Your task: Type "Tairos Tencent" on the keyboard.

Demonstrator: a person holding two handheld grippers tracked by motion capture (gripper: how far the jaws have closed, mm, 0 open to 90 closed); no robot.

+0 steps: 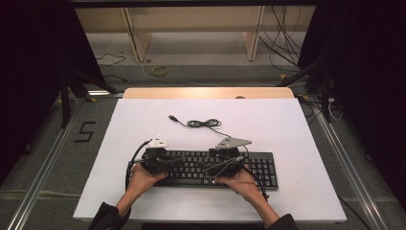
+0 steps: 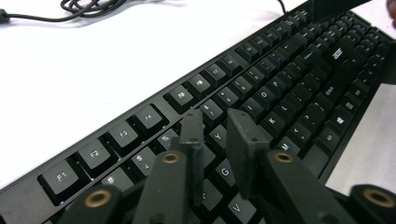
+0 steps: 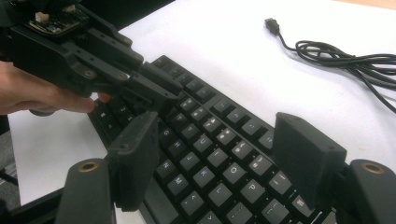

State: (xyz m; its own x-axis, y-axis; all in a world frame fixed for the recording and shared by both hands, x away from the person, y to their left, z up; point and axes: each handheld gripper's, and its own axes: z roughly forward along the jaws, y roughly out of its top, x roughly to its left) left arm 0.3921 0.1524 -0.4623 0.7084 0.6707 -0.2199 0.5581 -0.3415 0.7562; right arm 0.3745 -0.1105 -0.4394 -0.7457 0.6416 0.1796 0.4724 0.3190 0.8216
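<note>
A black keyboard (image 1: 261, 167) lies flat near the front of the white table, and both of my grippers hover over it. My left gripper (image 1: 167, 164) is over the left half of the keys. In the left gripper view its jaws (image 2: 215, 123) stand a narrow gap apart above the T, Y and G keys of the keyboard (image 2: 289, 79), with nothing between them. My right gripper (image 1: 218, 166) is over the middle keys. In the right gripper view its jaws (image 3: 217, 140) are wide apart over the keyboard (image 3: 196, 107), and the left gripper (image 3: 140, 88) shows just beyond.
The keyboard's black cable (image 1: 201, 123) lies bundled behind it, ending in a loose USB plug (image 3: 271, 23). The white table sheet (image 1: 287, 124) has a wooden strip (image 1: 206, 92) along its back edge. Dark stands and floor cables surround the table.
</note>
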